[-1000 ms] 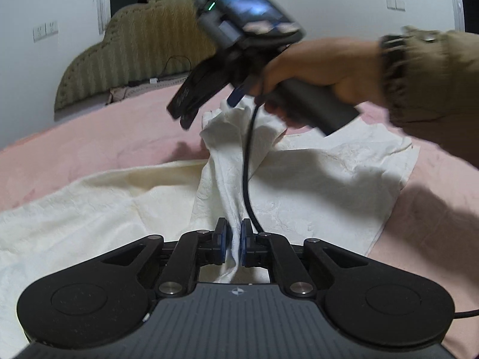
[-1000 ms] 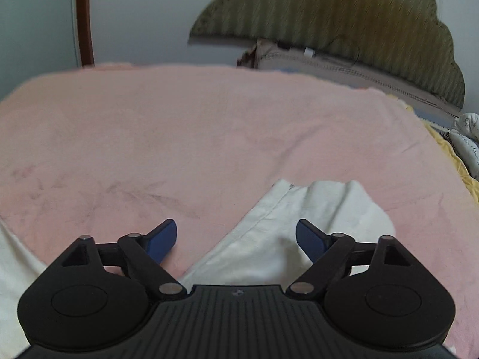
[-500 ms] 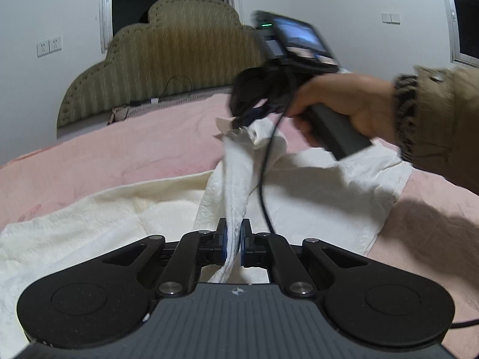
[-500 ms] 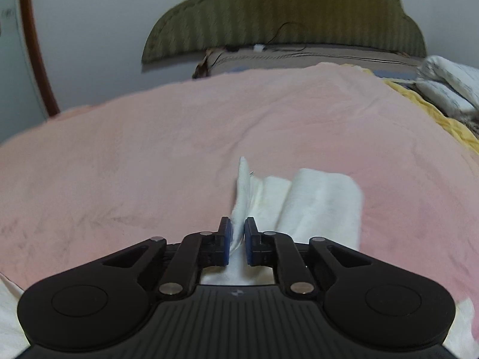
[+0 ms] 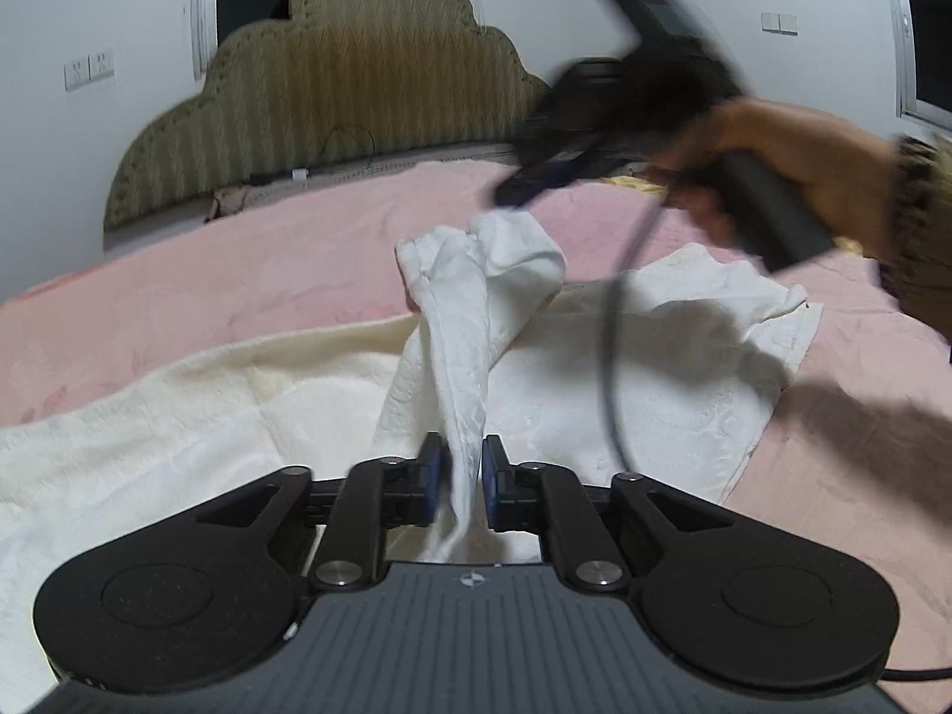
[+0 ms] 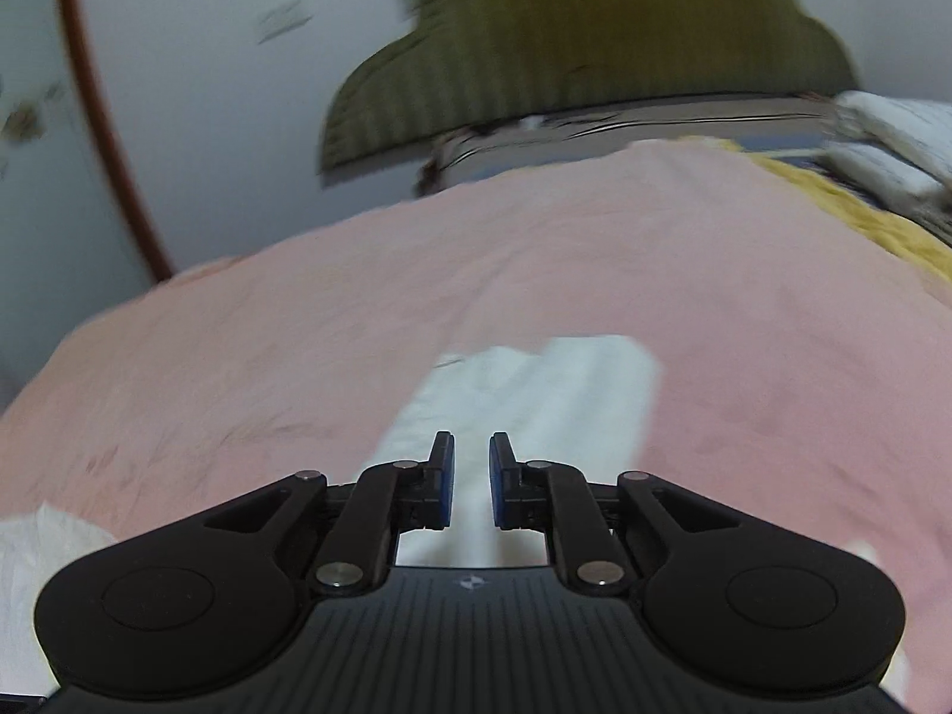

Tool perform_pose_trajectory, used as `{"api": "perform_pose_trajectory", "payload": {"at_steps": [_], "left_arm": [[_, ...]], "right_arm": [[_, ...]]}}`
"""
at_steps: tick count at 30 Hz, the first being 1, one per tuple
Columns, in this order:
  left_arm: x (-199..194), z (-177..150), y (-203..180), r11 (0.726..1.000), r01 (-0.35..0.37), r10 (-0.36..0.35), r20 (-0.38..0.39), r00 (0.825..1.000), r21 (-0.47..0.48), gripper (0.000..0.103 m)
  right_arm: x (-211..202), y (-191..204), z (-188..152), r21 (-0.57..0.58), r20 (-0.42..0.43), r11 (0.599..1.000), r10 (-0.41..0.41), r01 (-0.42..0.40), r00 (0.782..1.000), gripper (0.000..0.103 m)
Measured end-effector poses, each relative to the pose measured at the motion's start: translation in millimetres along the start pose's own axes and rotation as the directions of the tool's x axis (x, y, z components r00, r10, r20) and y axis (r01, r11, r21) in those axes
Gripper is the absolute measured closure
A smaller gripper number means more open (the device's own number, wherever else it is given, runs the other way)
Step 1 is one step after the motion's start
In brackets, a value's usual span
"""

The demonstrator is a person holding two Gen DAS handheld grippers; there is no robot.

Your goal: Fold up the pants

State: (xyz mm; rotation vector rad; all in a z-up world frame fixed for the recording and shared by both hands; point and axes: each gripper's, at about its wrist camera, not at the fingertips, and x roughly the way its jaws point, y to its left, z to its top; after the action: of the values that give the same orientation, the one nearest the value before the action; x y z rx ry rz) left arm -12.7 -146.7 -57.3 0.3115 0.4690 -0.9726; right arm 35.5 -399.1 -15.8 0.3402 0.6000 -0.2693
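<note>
Cream-white pants [image 5: 654,387] lie spread over a pink bedspread [image 5: 238,273]. A raised ridge of the fabric [image 5: 470,309] runs from a bunched peak down into my left gripper [image 5: 463,464]. Its jaws are opening; the cloth hangs loosely between the pads without being pressed. My right gripper [image 5: 523,187], blurred and held by a hand [image 5: 803,166], hovers just above the bunched peak, apart from it. In the right wrist view its jaws [image 6: 471,470] are opening a little with nothing between them, and the pants [image 6: 553,381] lie beyond on the bedspread [image 6: 416,297].
An olive padded headboard [image 5: 357,77] stands at the far end of the bed against a white wall. A black cable [image 5: 610,357] hangs from the right gripper over the pants. A yellow blanket [image 6: 863,208] and folded white linen [image 6: 892,137] lie at the far right.
My right gripper shut on the pants' fold and lifted it, then let go and swung up to the right. My left jaws have parted slightly around the ridge of cloth.
</note>
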Motion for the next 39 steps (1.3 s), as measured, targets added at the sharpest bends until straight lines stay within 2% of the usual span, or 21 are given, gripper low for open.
{"api": "perform_pose_trajectory", "payload": {"at_steps": [1,2,3,4,5,6,8,9,10,11,12,13,16,19,23,27,29,32,35,38,39], "left_arm": [[1,0,1,1.0,0.004,-0.004,-0.004,1.0,-0.004,0.08],[1,0,1,1.0,0.009,-0.009,-0.006,1.0,-0.008,0.076],[1,-1,2,1.0,0.013,-0.013,-0.008,1.0,-0.012,0.074],[2,-1,3,1.0,0.018,-0.018,-0.011,1.0,-0.017,0.069],[2,-1,4,1.0,0.022,-0.022,-0.012,1.0,-0.023,0.066],[2,0,5,0.999,0.022,-0.022,-0.014,1.0,-0.03,0.066],[3,-1,8,0.998,0.027,-0.028,-0.02,0.999,-0.048,0.064],[3,-1,8,0.998,0.026,-0.028,-0.022,0.999,-0.055,0.064],[4,-1,8,0.998,0.025,-0.027,-0.025,0.999,-0.06,0.064],[4,-1,8,0.998,0.023,-0.025,-0.027,0.999,-0.062,0.064],[4,-1,7,0.998,0.022,-0.024,-0.027,0.999,-0.062,0.064],[4,-1,7,0.998,0.021,-0.023,-0.025,0.999,-0.061,0.063],[3,0,6,0.998,0.013,-0.014,-0.019,1.0,-0.053,0.057],[2,0,6,0.999,0.004,-0.005,-0.011,1.0,-0.054,0.057],[-3,1,5,0.999,-0.005,0.006,0.016,1.0,-0.048,0.057],[-7,3,-7,0.999,-0.041,0.04,0.035,0.999,0.021,0.057],[-7,4,-19,0.994,-0.066,0.063,0.05,0.997,0.082,0.057],[-4,4,-35,0.979,-0.102,0.094,0.051,0.994,0.175,0.057],[4,4,-46,0.961,-0.131,0.128,0.026,0.991,0.245,0.055],[13,4,-53,0.942,-0.158,0.165,0.001,0.986,0.296,0.055],[14,4,-53,0.935,-0.169,0.178,0.0,0.984,0.311,0.055]], "right_arm": [[15,12,4,-0.031,-0.023,0.999,0.011,-0.011,1.0,0.083],[31,23,9,-0.054,-0.051,0.998,0.012,-0.015,0.999,0.068],[48,33,12,-0.072,-0.086,0.997,0.007,-0.013,0.996,0.044],[64,40,14,-0.09,-0.108,0.996,-0.006,-0.004,0.994,0.034],[78,47,16,-0.12,-0.113,0.993,-0.036,0.022,0.993,0.03],[90,52,17,-0.146,-0.124,0.987,-0.079,0.06,0.989,0.03],[112,56,19,-0.18,-0.161,0.977,-0.14,0.11,0.977,0.032],[121,55,17,-0.191,-0.178,0.973,-0.164,0.129,0.97,0.041],[125,53,16,-0.192,-0.173,0.972,-0.171,0.138,0.97,0.043],[125,52,16,-0.177,-0.162,0.974,-0.17,0.141,0.972,0.056],[122,50,18,-0.154,-0.151,0.976,-0.179,0.155,0.972,0.083],[118,47,18,-0.132,-0.138,0.978,-0.179,0.16,0.974,0.09],[99,32,17,-0.015,-0.073,0.992,-0.125,0.124,0.989,0.094],[69,5,12,0.171,0.027,0.984,-0.052,0.047,0.998,0.096],[13,-29,-4,0.327,0.168,0.944,-0.004,-0.052,0.986,0.096],[-40,-68,-32,0.429,0.234,0.899,-0.02,-0.085,0.972,0.096],[-62,-90,-54,0.49,0.239,0.867,-0.034,-0.09,0.97,0.096],[-73,-119,-81,0.551,0.189,0.833,-0.063,-0.052,0.98,0.096],[-65,-138,-104,0.61,0.132,0.791,-0.046,-0.045,0.99,0.095],[-53,-149,-117,0.683,0.132,0.725,0.002,-0.092,0.991,0.093],[-47,-152,-120,0.706,0.133,0.7,0.011,-0.103,0.991,0.09]]}}
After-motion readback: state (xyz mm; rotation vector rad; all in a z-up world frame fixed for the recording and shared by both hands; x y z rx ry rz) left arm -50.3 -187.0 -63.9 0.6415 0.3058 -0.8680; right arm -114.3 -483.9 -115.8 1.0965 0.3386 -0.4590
